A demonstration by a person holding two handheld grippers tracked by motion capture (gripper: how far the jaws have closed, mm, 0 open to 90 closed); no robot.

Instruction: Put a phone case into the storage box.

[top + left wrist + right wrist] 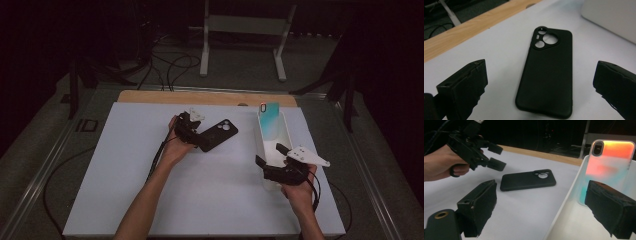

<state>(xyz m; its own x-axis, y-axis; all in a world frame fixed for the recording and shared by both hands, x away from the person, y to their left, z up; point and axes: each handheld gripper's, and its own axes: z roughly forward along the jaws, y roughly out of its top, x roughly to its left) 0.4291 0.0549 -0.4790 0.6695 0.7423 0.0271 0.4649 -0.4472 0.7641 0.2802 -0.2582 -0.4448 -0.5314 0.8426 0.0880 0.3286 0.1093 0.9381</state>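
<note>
Left gripper (194,131): its fingers (464,87) stand wide apart and hold nothing. They flank the near end of the black phone case (546,72), which lies flat, back up, on the white counter (150,190) with its camera cut-outs at the far end. In the high view the fingers sit at the case's left end; whether they touch it cannot be told there.

Right gripper (275,160): its fingers (477,206) are likewise spread and empty. One lies outside the long wall of the white tray (286,131), the other over the tray's inside, so the pair straddles that wall at the tray's near end.

Surroundings: a second phone case (609,167), shading from orange at the top to teal lower down, leans upright against the far end of the tray. The black phone case lies on the counter to the tray's left, apart from it. A wooden strip (200,97) borders the counter's far edge, and a white metal stand (245,35) stands on the floor beyond.
</note>
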